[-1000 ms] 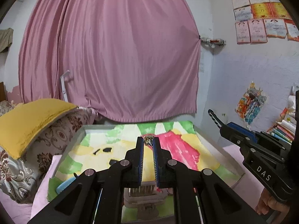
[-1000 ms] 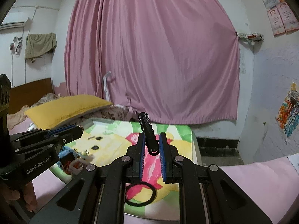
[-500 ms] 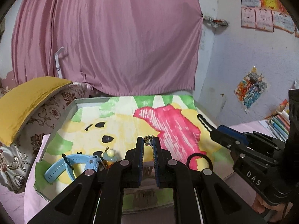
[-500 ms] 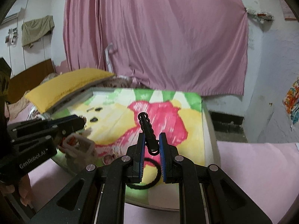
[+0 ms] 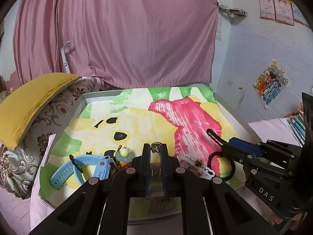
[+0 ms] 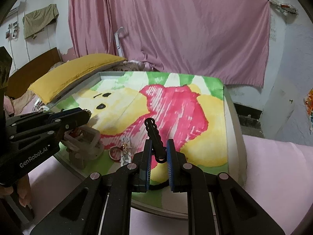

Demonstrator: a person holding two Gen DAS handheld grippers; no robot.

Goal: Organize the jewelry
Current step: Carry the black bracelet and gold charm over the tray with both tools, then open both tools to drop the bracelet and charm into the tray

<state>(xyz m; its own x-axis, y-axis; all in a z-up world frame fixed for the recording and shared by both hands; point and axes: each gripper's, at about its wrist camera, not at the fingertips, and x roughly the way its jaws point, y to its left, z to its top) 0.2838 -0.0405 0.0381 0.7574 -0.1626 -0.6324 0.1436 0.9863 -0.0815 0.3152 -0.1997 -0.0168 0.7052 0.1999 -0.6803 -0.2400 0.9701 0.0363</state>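
Beyond both grippers, far half of tray [image 5: 92,96] bare.

On the painted cartoon-bear tray [image 5: 225,105] lie one light-blue plastic wristwatch [image 5: 78,168], one black elastic hair loop [image 5: 228,168], one clear plastic organizer box [image 6: 84,145], one round red trinket [image 6: 115,153] and one white earring card [image 6: 125,150]. Two black two-finger grippers [image 5: 155,150] [image 6: 158,152] reach over the tray. Beside the tray rests one yellow pillow [image 5: 29,101].

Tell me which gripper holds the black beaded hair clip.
The right gripper: the black beaded clip sticks up between its blue pads. The left gripper pinches a small gold trinket instead.
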